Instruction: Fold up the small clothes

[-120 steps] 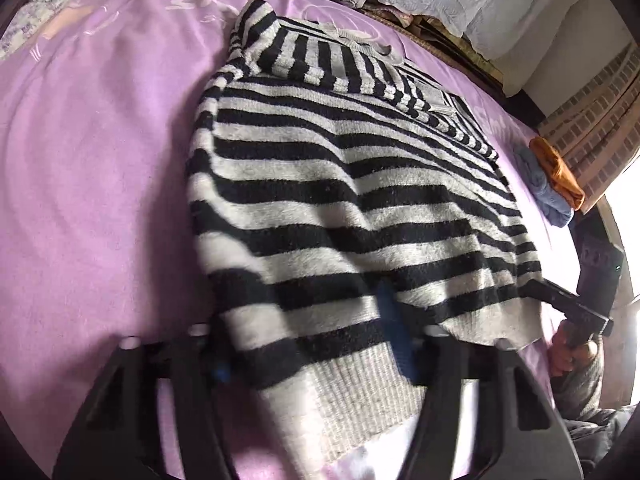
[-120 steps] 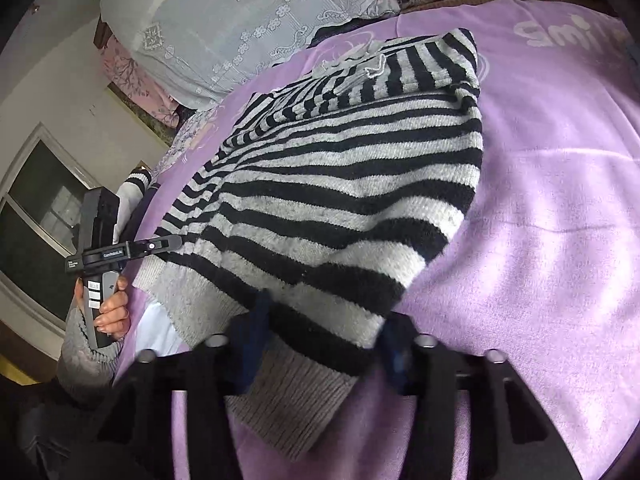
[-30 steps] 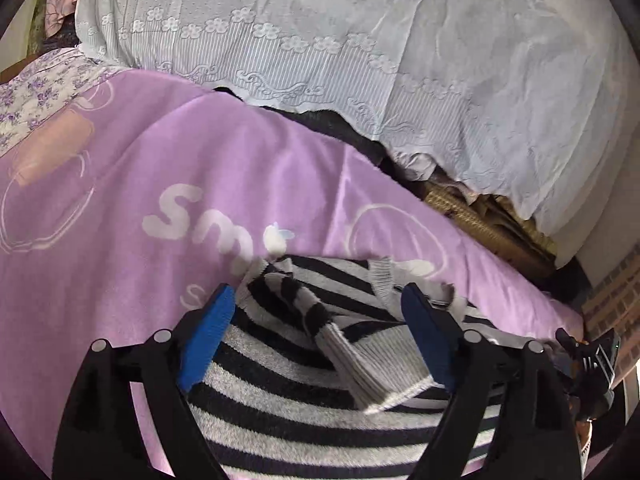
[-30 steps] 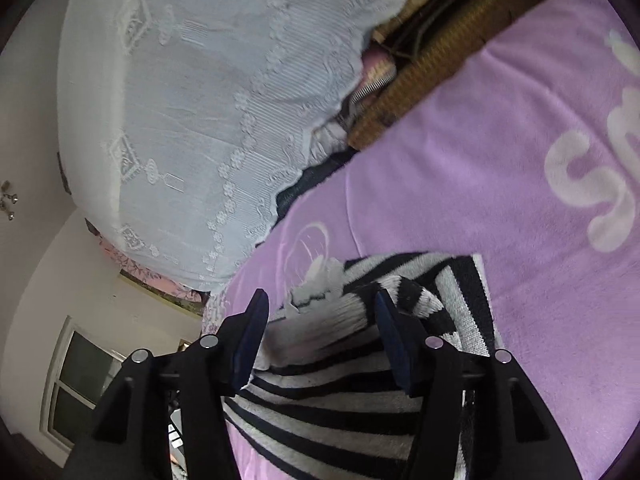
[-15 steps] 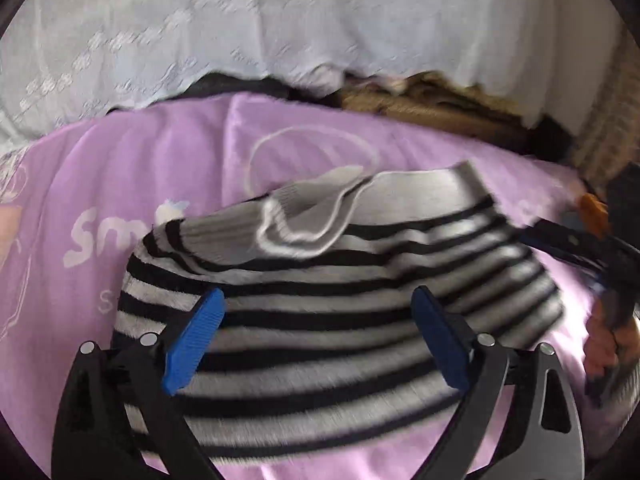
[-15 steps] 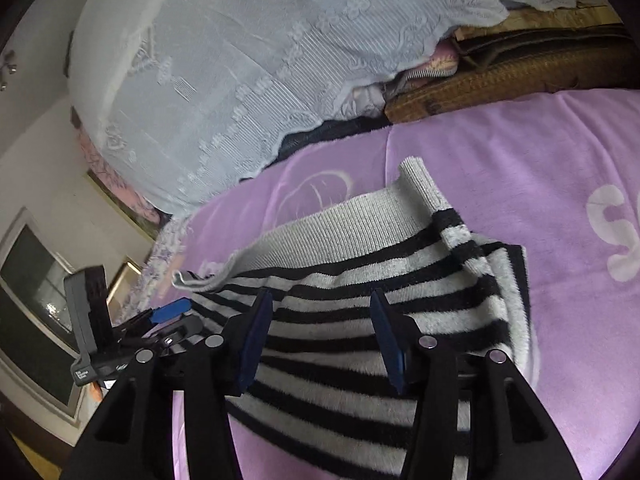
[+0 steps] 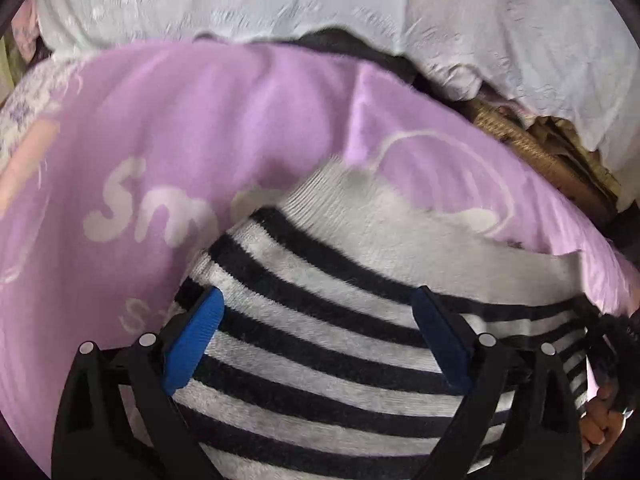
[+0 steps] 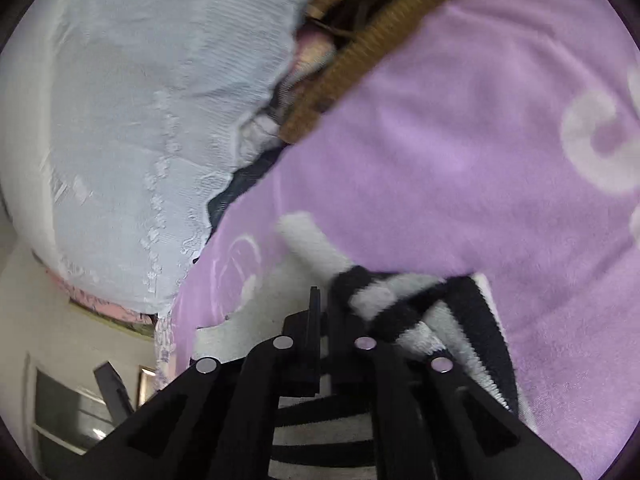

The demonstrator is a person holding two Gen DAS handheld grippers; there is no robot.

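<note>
A purple blanket (image 7: 240,120) with pale lettering covers the bed and fills most of both views. Behind it a white lace cloth (image 7: 280,0) is draped over whatever stands at the far edge, and below its hem something brown and woven (image 7: 540,148) shows, with dark fabric (image 7: 348,46) tucked beside it. In the right wrist view a window (image 8: 68,412) sits low at the left edge of the room.

The black-and-white striped sweater (image 7: 340,340) lies folded on the blanket, its grey ribbed hem (image 7: 400,216) turned toward the far side of the bed.

The left claw (image 7: 316,340) stands spread wide above the striped knit, its blue pads (image 7: 192,340) well apart, one near the sweater's left edge and the other over its middle; nothing is pinched between them, and I cannot tell whether the tips touch the wool.

The right claw (image 8: 322,308) is fully closed, its two black fingers drawn together at the sweater's far right corner, where the striped knit bunches up just beside the tips; whether any wool is caught between them I cannot tell.

At the right edge of the left wrist view, a person's hand (image 7: 604,420) grips a black handle beside the sweater.
</note>
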